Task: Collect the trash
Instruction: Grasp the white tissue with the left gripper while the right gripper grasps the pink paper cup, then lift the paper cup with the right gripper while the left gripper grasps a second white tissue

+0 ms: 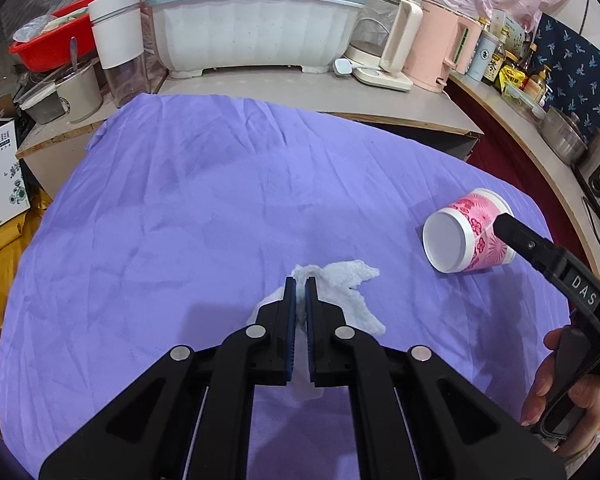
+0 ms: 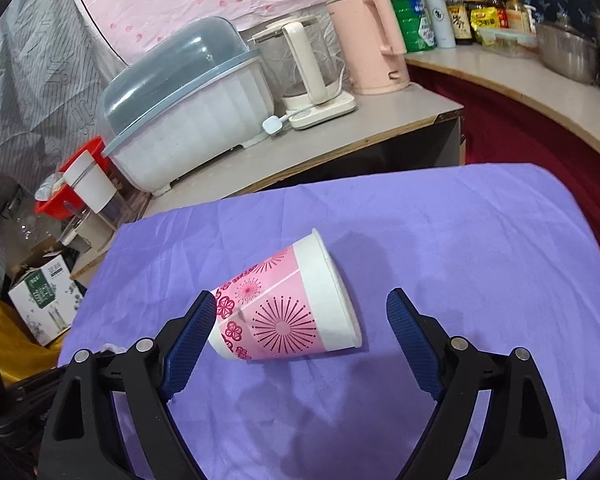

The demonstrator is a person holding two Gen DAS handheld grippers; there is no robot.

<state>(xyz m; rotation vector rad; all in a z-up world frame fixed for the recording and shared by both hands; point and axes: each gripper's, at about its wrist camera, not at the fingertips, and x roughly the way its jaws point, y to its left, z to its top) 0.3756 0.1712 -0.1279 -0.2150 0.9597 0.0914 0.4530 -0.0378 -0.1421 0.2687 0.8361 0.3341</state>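
Item one, crumpled tissue: white, soft, lying over the near middle of the purple cloth covering the desk. The left tongs are pinching it, jaws closed down to a sliver with the paper bunched between the blue pads; loose wings of tissue are spilling out to the right of the tips.

Item two, paper cup: pink with flower prints and a white rim band, lying on its side toward the right edge of the desk, well apart from the tissue. From the right wrist view its narrow base is pointing left and its wide mouth right.

Item three, right tongs: standing wide open, holding nothing. The cup is sitting between the two pads. The left pad is lying just beside the base end and may already be brushing it, though the angle is making contact hard to confirm; the right pad is standing clear of the rim.

Handling note for the step in hand, taking the cup: the wall is thin and is probably crushing easily, and a cup on its side is apt to be rolling. Centring the jaws across the body, lowering them close to the cloth and closing gently is looking like the sound approach. The left grip on the tissue is needing only to be kept firm.
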